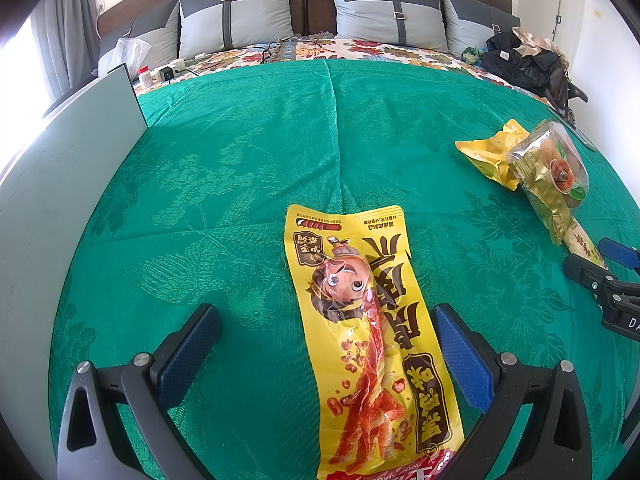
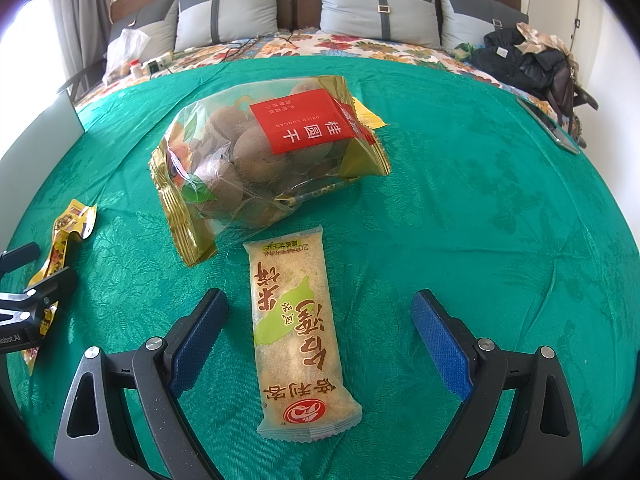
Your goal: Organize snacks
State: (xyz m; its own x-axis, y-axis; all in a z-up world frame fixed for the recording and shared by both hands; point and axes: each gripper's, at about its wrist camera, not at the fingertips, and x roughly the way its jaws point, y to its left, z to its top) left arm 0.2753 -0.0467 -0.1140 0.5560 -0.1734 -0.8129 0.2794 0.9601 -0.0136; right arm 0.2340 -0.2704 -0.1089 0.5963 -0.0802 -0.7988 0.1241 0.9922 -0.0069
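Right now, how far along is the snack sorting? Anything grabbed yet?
Done: nothing looks sorted; every snack lies loose on the green bedspread. In hand: nothing gripped. The left gripper has its jaws open around the yellow spicy strip packet; the right gripper is open around the rice cracker packet. Left: both grasps, plus the dried longan bag and the small yellow packet behind it.

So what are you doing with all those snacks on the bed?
Sorting snacks on the green bedspread. The left tongs are open around a long yellow spicy-stick packet, and the right tongs are open around a pale rice-cracker packet. Neither is gripped yet. A bag of dried longans lies just beyond the cracker packet.
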